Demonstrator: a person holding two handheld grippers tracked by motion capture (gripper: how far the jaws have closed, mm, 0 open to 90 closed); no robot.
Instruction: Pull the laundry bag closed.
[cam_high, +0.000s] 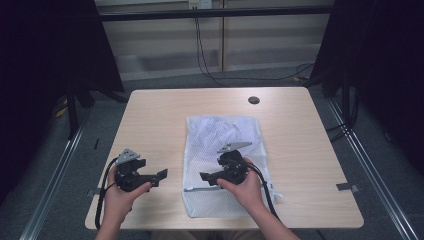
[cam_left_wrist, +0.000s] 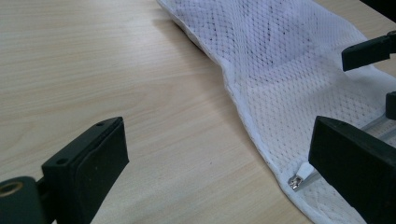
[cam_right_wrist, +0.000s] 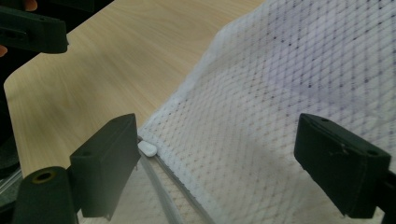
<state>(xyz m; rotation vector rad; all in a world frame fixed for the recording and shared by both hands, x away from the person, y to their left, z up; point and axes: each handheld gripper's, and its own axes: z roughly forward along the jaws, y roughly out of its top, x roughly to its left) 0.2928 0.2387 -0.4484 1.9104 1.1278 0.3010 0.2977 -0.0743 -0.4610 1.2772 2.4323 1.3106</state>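
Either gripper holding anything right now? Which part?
Nothing held. Left gripper is open over bare table; right gripper straddles the mesh laundry bag, jaws open near its zipper.

Overhead light falls evenly on the counter (cam_high: 160, 115), while the room around it stays dim to black. The high view is soft and low in detail. In both gripper views the near black jaws are blurred, with soft shadows under them.

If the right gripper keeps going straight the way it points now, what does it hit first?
Most likely the white mesh bag: the right gripper has open jaws straddling its zipper edge, the zipper pull beside one jaw. Depth is uncertain.
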